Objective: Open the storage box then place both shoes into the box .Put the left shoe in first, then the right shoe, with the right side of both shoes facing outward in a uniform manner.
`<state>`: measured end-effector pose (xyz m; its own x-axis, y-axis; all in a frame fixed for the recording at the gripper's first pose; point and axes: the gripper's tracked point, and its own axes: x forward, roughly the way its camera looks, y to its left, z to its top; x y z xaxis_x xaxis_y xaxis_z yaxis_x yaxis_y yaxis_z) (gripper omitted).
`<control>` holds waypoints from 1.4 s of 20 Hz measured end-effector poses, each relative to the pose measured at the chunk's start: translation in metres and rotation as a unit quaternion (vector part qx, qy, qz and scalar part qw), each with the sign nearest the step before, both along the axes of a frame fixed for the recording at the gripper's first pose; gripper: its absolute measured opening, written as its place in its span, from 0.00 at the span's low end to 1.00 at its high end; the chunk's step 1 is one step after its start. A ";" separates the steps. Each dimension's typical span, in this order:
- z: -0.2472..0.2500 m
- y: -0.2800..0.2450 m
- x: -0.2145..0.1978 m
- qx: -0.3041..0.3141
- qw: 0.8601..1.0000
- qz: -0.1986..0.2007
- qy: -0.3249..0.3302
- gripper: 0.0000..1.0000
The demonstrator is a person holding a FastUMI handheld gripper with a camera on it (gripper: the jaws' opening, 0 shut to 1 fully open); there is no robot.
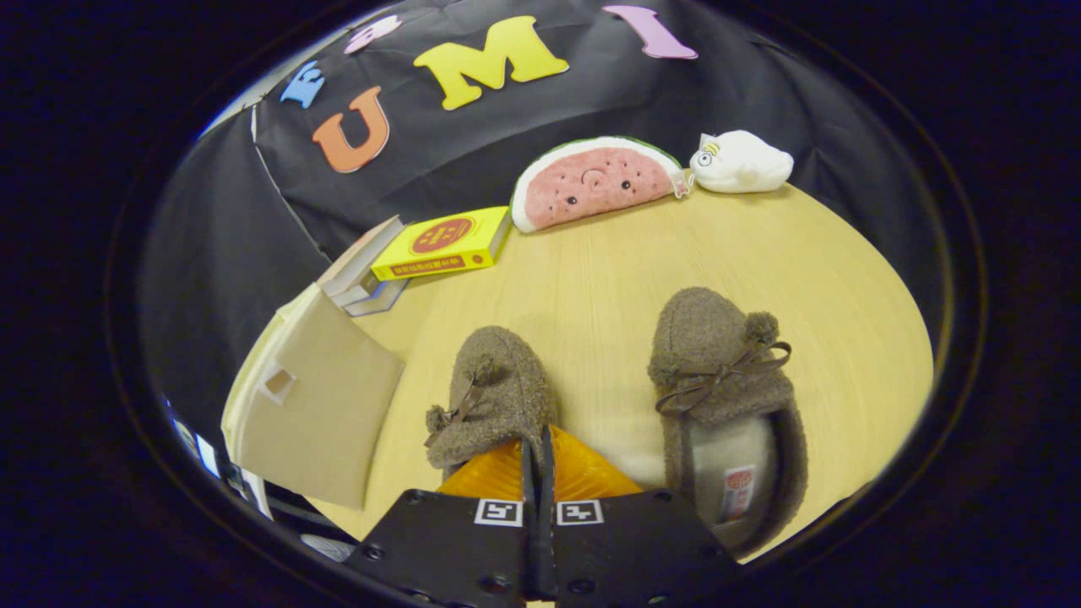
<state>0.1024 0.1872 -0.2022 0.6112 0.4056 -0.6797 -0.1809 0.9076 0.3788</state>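
Two fuzzy brown slippers lie on the pale wooden worktop, toes pointing away from the camera, set apart from each other with bare wood between them. The left shoe sits right at the tips of the orange fingers, and its heel end is hidden beneath them; a small bow and pompom show on its near left side. The gripper has its two fingers pressed together with only a thin dark seam between them, and whether a fold of the shoe's rim is pinched in that seam cannot be told. The right shoe lies to the right of the fingers, its cream lining and a small label visible inside its opening, a brown bow across its top. To the left of the left shoe stands the storage box, a beige fabric box with a small tab on its closed lid. Beyond the box lie stacked books, with a yellow book resting beside them. Further back, against the booth's wall, sit a watermelon-slice plush and, just to its right, a white plush toy.
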 end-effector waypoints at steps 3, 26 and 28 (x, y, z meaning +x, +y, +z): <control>0.035 0.020 -0.004 0.045 0.999 -0.012 -0.002 0.00; 0.137 0.338 -0.045 0.110 0.994 -0.021 -0.015 0.00; 0.118 0.339 -0.042 0.113 0.992 -0.050 0.000 0.00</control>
